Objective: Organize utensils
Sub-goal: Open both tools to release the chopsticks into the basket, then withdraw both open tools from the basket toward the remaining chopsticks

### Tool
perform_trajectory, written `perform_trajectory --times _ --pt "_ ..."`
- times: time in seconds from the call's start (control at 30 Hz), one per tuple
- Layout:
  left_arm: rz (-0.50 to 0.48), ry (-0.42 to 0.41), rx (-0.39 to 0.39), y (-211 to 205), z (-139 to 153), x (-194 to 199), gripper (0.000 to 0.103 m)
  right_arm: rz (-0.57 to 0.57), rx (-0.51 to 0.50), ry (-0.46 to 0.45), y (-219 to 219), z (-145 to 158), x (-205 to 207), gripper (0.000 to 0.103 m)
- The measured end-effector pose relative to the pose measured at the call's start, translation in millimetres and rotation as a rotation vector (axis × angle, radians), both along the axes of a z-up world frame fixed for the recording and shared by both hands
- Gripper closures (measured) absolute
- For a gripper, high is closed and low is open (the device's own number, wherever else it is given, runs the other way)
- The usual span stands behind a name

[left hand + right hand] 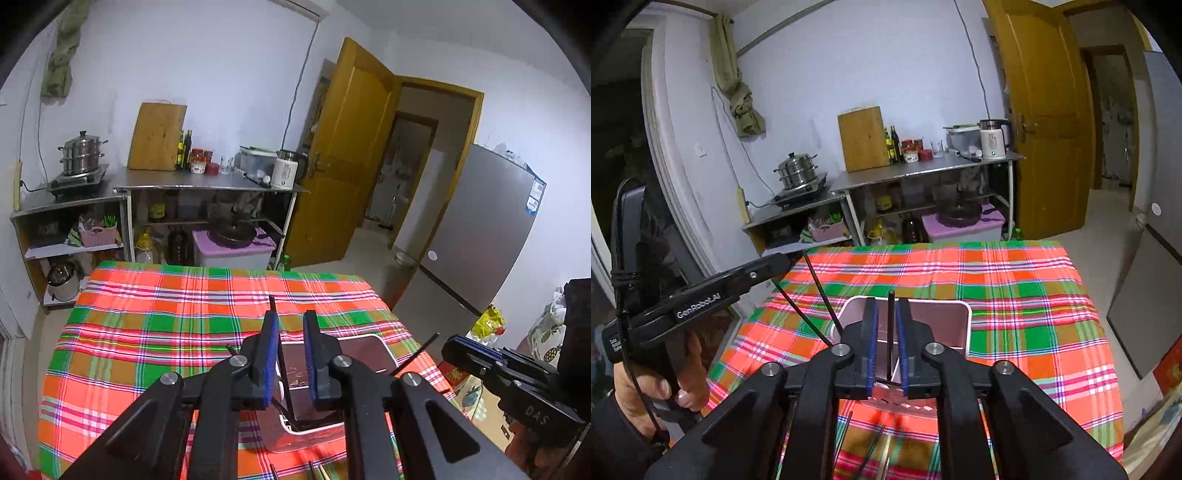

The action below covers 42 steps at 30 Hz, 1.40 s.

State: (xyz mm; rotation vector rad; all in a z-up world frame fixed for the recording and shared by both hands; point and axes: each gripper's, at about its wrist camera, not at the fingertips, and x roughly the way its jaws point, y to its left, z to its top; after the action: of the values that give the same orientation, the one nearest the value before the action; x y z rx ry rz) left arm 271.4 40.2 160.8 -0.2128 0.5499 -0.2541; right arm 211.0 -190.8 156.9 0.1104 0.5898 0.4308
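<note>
both blue-padded jaw pairs stand slightly spread: right hand-held gripper (887, 341) around one upright black chopstick (890, 332), left hand-held gripper (290, 356), lettered "genrobot.ai", around another chopstick (273, 314), over the white holder (962, 325), lower centre.

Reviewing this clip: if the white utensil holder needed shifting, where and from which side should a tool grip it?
Grip the holder by its right side wall, from above, one finger inside, one outside. It is open-topped with thin upright walls and looks too wide to span; black chopsticks lean at its left corner.
</note>
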Motion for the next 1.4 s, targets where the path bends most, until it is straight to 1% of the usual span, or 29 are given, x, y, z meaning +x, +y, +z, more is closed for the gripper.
perform_trajectory --times 0.2,0.33,0.43,0.67,0.87,1.0,1.07,1.1,1.4 --pt "0.005 -0.028 -0.003 4 10 -34 0.09 -0.013 0.026 -0.026 -11 7 -22 0.092" --pt "0.003 -0.026 -0.008 5 5 -58 0.09 -0.021 0.037 -0.041 -17 7 -46 0.092" --pt "0.002 -0.017 -0.009 4 -4 -77 0.09 -0.025 0.046 -0.045 -22 3 -62 0.092" --pt "-0.009 0.016 0.007 -3 -36 -116 0.09 -0.027 0.064 -0.035 -30 -15 -93 0.092" --pt "-0.017 0.058 -0.016 -4 -70 -141 0.09 -0.022 0.052 -0.009 -30 -40 -114 0.092" --pt "-0.014 0.088 -0.029 -2 -87 -148 0.09 -0.016 0.068 0.025 -31 -59 -125 0.091" --pt "-0.013 0.108 -0.035 -1 -96 -150 0.09 -0.018 0.067 0.038 -32 -66 -129 0.086" --pt "-0.012 0.117 -0.039 -1 -100 -151 0.09 -0.02 0.064 0.044 -32 -70 -130 0.085" --pt "-0.005 0.196 -0.053 0 -133 -148 0.09 -0.017 0.052 0.117 -28 -102 -129 0.085"
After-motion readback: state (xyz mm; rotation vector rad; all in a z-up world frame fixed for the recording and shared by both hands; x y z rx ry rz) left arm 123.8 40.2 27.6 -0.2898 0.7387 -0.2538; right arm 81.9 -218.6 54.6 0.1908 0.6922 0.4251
